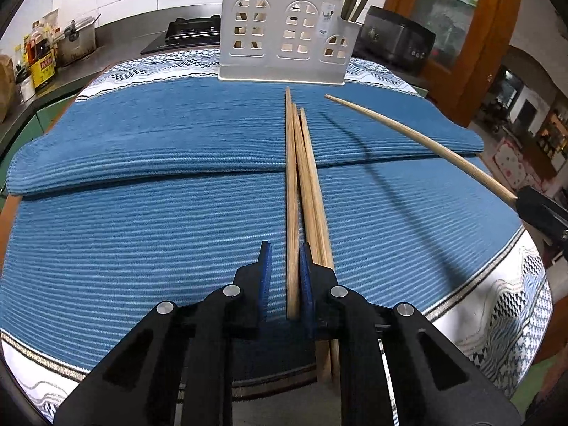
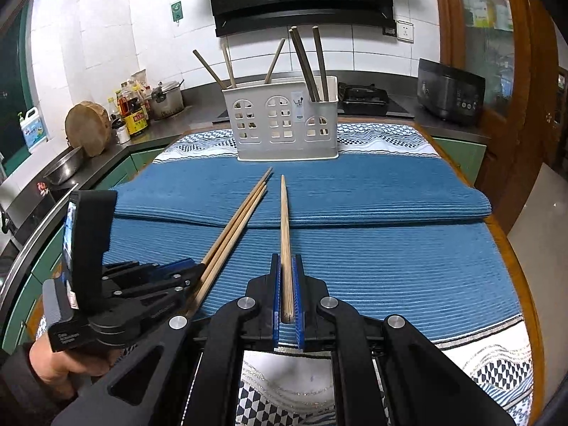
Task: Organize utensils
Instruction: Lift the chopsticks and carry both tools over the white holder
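Three wooden chopsticks (image 1: 312, 195) (image 2: 234, 227) lie side by side on the blue ribbed cloth (image 1: 142, 213), pointing at the white holder (image 1: 280, 35) (image 2: 284, 124) with window cut-outs. My left gripper (image 1: 284, 245) (image 2: 197, 271) is low over their near ends. The leftmost chopstick (image 1: 291, 213) lies between its blue pads, with cloth showing between it and the left pad. The other two pass outside the right finger. My right gripper (image 2: 287, 256) (image 1: 532, 207) is shut on a single chopstick (image 2: 284, 220) (image 1: 408, 135), held above the cloth and aimed at the holder.
Several chopsticks (image 2: 312, 64) stand in the holder. Behind it are a gas stove (image 2: 362, 97) and a black rice cooker (image 2: 449, 94). Pot, bottles and a round cutting board (image 2: 87, 127) line the left counter. A wooden cabinet (image 2: 497, 71) stands right. A hand (image 2: 53, 358) grips the left tool.
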`<state>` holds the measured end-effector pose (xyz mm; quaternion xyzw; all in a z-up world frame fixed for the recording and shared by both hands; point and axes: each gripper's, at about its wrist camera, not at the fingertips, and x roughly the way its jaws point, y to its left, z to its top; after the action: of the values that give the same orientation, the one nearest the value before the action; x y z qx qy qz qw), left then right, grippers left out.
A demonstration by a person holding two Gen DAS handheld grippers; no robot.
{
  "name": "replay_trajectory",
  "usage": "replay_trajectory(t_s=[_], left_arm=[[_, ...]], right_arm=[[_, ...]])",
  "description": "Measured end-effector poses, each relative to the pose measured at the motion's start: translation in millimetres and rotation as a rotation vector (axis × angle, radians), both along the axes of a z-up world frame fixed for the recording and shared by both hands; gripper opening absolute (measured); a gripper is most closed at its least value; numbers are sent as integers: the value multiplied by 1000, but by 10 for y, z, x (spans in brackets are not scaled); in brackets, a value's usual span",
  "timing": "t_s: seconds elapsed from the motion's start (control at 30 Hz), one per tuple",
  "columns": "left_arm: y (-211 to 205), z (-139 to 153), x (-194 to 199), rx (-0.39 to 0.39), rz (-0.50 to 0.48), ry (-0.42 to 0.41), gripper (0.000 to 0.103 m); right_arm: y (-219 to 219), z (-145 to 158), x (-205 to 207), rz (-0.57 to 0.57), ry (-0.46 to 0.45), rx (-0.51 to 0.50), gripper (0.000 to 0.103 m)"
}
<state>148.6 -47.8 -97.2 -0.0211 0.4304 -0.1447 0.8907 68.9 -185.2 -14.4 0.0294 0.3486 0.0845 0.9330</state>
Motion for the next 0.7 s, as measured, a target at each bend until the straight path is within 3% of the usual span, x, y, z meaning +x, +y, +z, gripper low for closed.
replay_trajectory(t_s=[0.13, 0.17, 0.43, 0.7], left_arm=[[-66, 11, -16, 59, -2, -17, 12], [-58, 17, -10, 46, -4, -13, 5], [111, 181, -48, -53, 3, -34, 5], [295, 722, -222, -120, 16, -204, 5]], right_arm=[[-2, 70, -2, 1, -15, -4, 7], [-8, 87, 1, 2, -18, -3, 7], [-50, 275, -8, 11, -65, -31, 7], [-111, 508, 64, 30, -110, -35, 7]])
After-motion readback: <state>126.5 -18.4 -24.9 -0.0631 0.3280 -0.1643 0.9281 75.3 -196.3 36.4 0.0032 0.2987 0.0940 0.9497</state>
